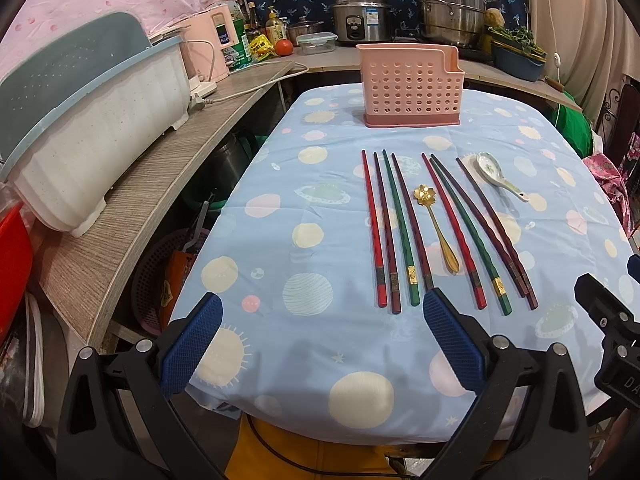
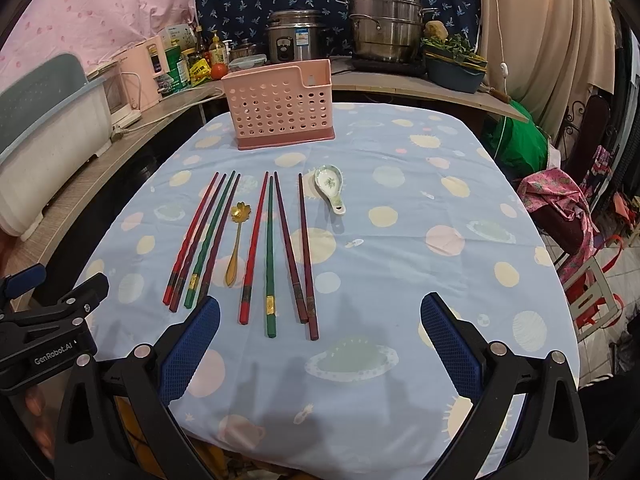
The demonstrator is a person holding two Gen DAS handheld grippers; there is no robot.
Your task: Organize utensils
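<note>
Status: nothing sorted yet, as far as I can judge. The pink holder stands upright at the far end of the worktop, and I see nothing sticking out above its rim in either view; its inside is hidden from me.

All utensils lie flat on the blue patterned cloth, between me and the holder:
- a left group of four chopsticks, side by side, nearly touching
- a gold spoon with a flower-shaped bowl, just right of that group
- a right group of four chopsticks, fanned a little, thick ends toward me
- a ceramic spoon, furthest right, nearest the holder, bowl up

So eight sticks and two spoons are left to move. The whole job is ahead.

My left gripper: jaws spread wide, holding nothing, hovering over the near edge of the worktop. Its right finger sits just short of the thick ends of the left group; the sticks lie ahead and to the right of the gap.

My right gripper: jaws equally wide, empty. The thick ends of the right group lie just ahead, inside the left half of the gap. The ceramic spoon is well beyond, the holder further still and left of centre.
</note>
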